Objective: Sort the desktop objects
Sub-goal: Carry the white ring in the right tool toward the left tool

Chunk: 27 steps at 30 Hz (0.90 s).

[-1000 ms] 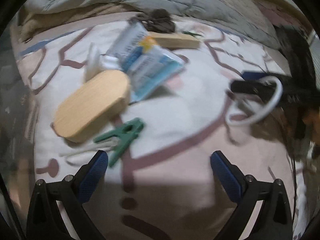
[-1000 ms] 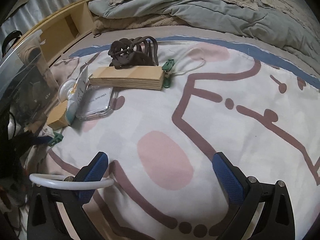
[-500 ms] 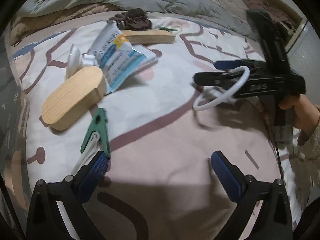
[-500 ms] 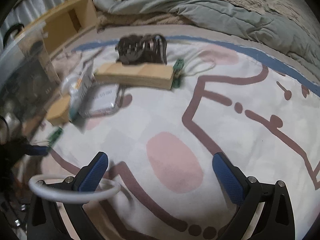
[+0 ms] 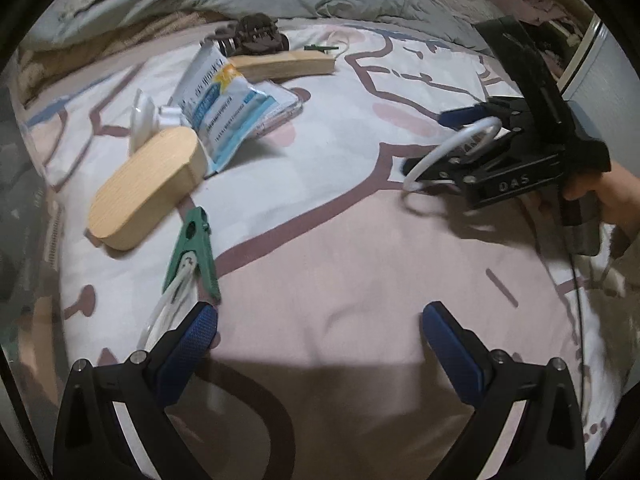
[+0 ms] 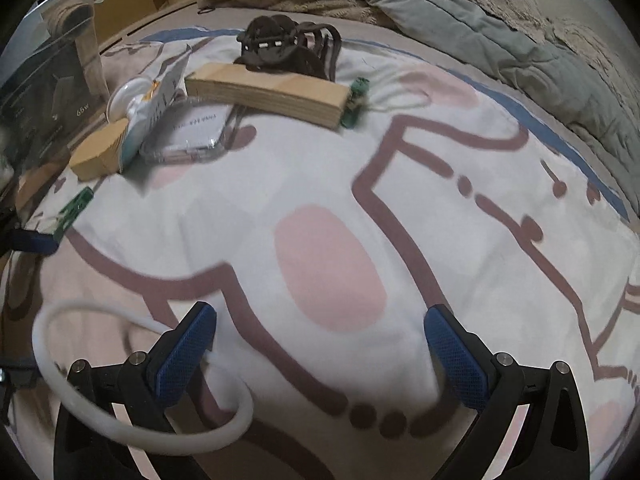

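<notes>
Seen from the left wrist, going left to right, the white suction hook (image 5: 141, 118) sits at about ten o'clock, touching the rounded wooden block (image 5: 146, 188) just below it; a green clothespin (image 5: 193, 250) with a white cord (image 5: 168, 304) trailing from it lies at about eight o'clock, its tip right beside the left finger of the left gripper (image 5: 320, 344), whose jaws stand wide with nothing between them. Toward eleven o'clock the blue-and-white packet (image 5: 224, 108) leans over a clear phone case (image 5: 280, 110), and behind them, near twelve, the flat wooden slab (image 5: 284, 65) lies with a dark hair claw (image 5: 256, 34) behind it and a second green clothespin (image 5: 320, 47) at its far end. At about three o'clock the right gripper (image 5: 436, 140) hovers just above the bedspread (image 5: 340, 208); its jaws are spread, and a white ring (image 5: 452, 152) hangs looped over one finger rather than pinched. The right wrist view confirms that loop around the left finger at seven o'clock. Judging from this, sorting is at an early stage: only the ring is lifted, no sorted group or target container is evident, and everything else lies in one loose cluster awaiting placement.
</notes>
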### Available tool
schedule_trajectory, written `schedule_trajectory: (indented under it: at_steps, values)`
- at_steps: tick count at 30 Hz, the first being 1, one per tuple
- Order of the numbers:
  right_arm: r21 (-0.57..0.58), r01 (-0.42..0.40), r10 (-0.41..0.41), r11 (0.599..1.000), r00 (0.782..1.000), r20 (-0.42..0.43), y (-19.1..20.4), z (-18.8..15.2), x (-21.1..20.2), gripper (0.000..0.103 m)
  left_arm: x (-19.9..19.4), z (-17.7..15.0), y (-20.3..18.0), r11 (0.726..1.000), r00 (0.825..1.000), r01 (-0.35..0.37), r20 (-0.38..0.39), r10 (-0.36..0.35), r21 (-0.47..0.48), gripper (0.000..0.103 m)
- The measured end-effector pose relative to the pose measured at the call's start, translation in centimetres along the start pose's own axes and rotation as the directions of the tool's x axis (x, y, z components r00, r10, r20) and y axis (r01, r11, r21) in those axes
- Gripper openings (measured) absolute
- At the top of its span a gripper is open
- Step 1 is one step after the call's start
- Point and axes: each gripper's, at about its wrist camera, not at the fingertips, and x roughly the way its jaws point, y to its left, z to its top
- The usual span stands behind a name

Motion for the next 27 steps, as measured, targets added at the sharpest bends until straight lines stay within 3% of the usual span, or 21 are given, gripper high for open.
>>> schedule_trajectory:
  at_steps: [7, 12, 18, 22, 27]
  values:
    - [-0.016, 0.009, -0.01, 1.0, 1.0, -0.03, -0.3, -1.8, -0.7, 0.103, -1.4, 0.6, -0.2, 0.999, 0.997, -0.037, 0.074, 0.037, -0.002, 0.103]
    - [-0.028, -0.005, 0.004, 1.0, 1.0, -0.031, -0.7, -3.1, -1.2, 0.103, -1.6, 1.1, 1.0, 0.991, 0.984, -0.124, 0.121, 0.13, -0.057, 0.103]
    - [-0.029, -0.006, 0.006, 1.0, 1.0, -0.007, -0.6, -3.8, -1.3, 0.103, -1.2, 1.1, 2.7, 0.977, 0.976, -0.18, 0.103, 0.191, -0.111, 0.103]
    - [-0.024, -0.017, 0.016, 1.0, 1.0, -0.002, -0.4, -4.1, -1.4, 0.103, -1.9, 1.1, 2.3, 0.981, 0.975, -0.17, 0.13, 0.182, -0.096, 0.103]
    - [-0.021, -0.023, 0.023, 1.0, 1.0, 0.007, -0.5, -4.4, -1.3, 0.103, -1.0, 1.0, 2.5, 0.984, 0.983, -0.155, 0.082, 0.162, -0.087, 0.103]
